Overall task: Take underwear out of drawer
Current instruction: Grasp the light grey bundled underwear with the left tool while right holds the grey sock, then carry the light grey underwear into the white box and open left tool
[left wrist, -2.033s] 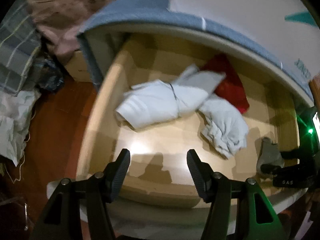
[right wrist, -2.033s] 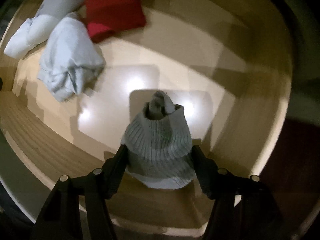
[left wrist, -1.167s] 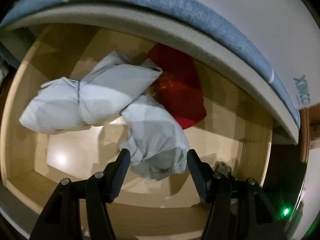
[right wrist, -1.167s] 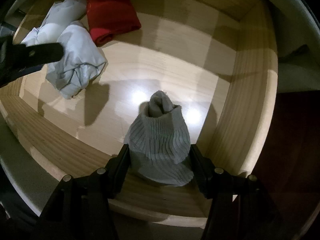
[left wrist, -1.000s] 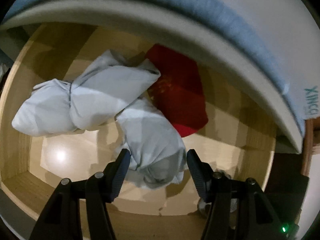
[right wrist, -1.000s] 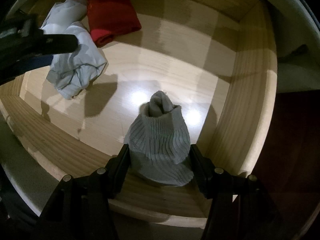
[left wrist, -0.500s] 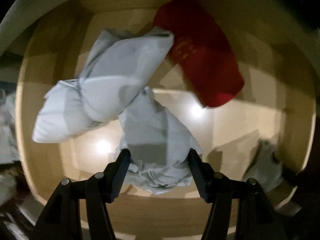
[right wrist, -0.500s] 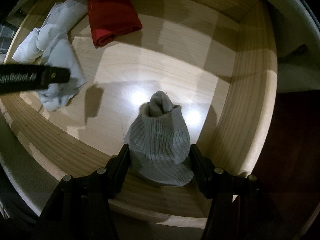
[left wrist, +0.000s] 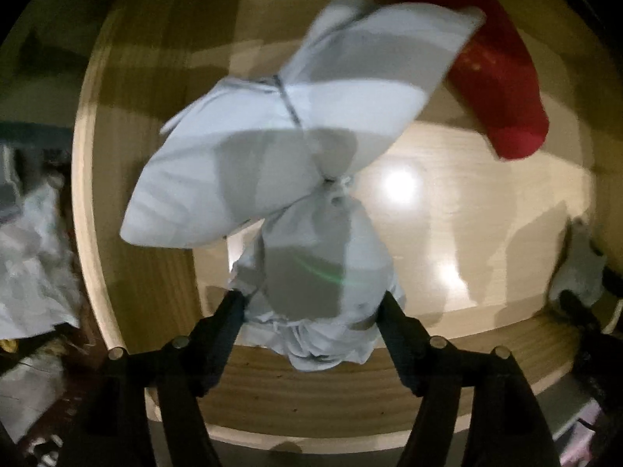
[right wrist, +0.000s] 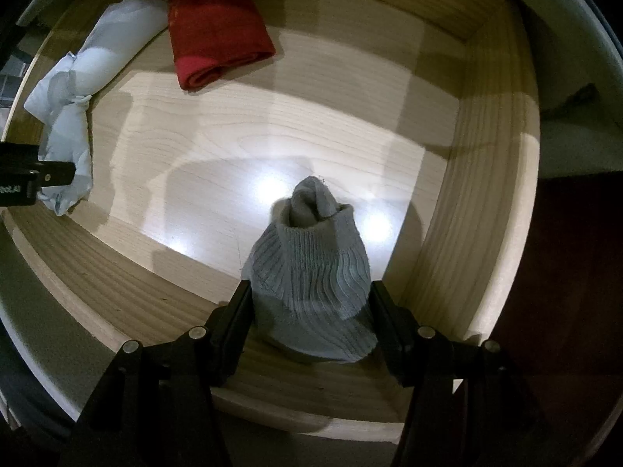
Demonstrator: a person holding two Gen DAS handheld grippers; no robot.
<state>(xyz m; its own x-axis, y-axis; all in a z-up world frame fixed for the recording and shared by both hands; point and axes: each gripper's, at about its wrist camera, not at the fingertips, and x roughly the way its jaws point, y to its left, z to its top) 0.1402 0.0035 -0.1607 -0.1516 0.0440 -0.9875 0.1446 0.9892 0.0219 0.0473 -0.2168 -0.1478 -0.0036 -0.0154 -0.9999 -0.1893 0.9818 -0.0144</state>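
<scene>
My left claw (left wrist: 311, 303) grips the pale blue underwear (left wrist: 311, 257) above the drawer's (right wrist: 483, 210) front edge; my right claw (right wrist: 309, 299) clamps a grey sock (right wrist: 311, 272) near the right wall, bare floor ahead.

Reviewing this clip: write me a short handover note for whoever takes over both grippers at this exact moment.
Left gripper: shut on the pale blue garment, which is knotted to a second pale piece.
Right gripper: shut on the grey ribbed sock bundle, near the drawer's front right corner.
Red folded cloth lies untouched at the back of the wooden drawer.
Done: both grasps. Left: lift both items clear of the drawer.
</scene>
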